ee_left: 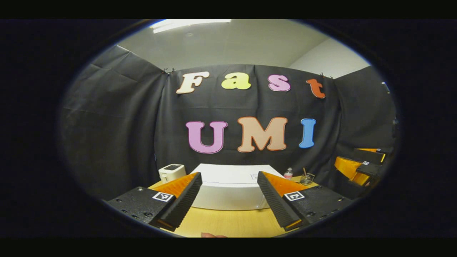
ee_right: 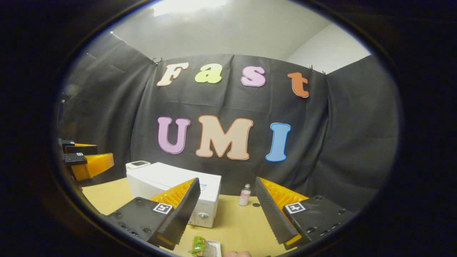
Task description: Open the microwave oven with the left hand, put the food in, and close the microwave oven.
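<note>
I hold both pairs of tongs above the near edge of the wooden tabletop [ee_left: 228, 221], facing the black cloth wall. My left tongs [ee_left: 228, 203] are spread wide with nothing between the fingers, and through the gap I look straight at the white microwave oven [ee_left: 232, 189], which stands on the tabletop toward its far edge with the door shut. A small white appliance [ee_left: 171, 172] sits just beside the oven toward the far left corner. Toward the far right corner, near the oven's other side, stand a small bottle [ee_left: 288, 174] with a pink label and a clear glass [ee_left: 307, 178] with a stick in it.

My right tongs [ee_right: 225, 217] are likewise spread apart and hold nothing. In the right gripper view the oven [ee_right: 175, 189] shows at an angle, its front panel with a round knob [ee_right: 202, 216] turned toward me, and the white appliance [ee_right: 137, 165] peeks over its top behind it. The bottle [ee_right: 245, 195] stands on the tabletop [ee_right: 242, 225] to the right of the oven, apart from it. The food [ee_right: 198, 245], something green on a white tray [ee_right: 213, 247], lies at the near edge of the tabletop, below and between the fingers of my right tongs, not touched by either. At the left of this view I can see my other tongs [ee_right: 85, 162] held off the left edge of the tabletop; in the left gripper view the right tongs [ee_left: 360, 166] show likewise off the right edge.
</note>
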Tool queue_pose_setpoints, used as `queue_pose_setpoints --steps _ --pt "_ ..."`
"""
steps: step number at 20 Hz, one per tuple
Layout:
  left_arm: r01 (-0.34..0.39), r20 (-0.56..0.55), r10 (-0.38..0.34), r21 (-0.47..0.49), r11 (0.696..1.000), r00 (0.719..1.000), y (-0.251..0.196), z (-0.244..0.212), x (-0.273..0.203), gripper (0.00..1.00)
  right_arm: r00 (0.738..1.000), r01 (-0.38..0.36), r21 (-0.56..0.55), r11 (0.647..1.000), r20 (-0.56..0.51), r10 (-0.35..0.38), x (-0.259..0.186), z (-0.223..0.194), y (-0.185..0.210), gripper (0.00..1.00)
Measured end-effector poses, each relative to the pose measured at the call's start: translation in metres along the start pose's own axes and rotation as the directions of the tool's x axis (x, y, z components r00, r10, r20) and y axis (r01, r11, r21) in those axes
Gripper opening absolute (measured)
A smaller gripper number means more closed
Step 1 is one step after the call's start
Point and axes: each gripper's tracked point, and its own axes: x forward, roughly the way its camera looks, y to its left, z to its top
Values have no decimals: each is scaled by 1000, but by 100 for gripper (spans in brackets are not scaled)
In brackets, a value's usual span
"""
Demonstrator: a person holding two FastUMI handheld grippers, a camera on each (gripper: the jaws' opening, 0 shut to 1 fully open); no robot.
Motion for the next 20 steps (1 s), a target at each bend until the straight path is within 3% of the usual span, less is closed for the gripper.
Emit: queue_pose_setpoints --steps 2,18,20 --pt "10 -6 -10 3 1000 1000 -2 -2 -1 97 1000 -28 1 1000 12 28 -2 4 8 97" --pt "42 -17 -42 17 999 999 -22 -15 4 97 999 -33 -9 999 37 34 -13 9 -10 98" --pt "74 -14 -73 34 997 997 -31 -29 11 97 998 -39 -4 999 50 39 -16 13 -12 97"
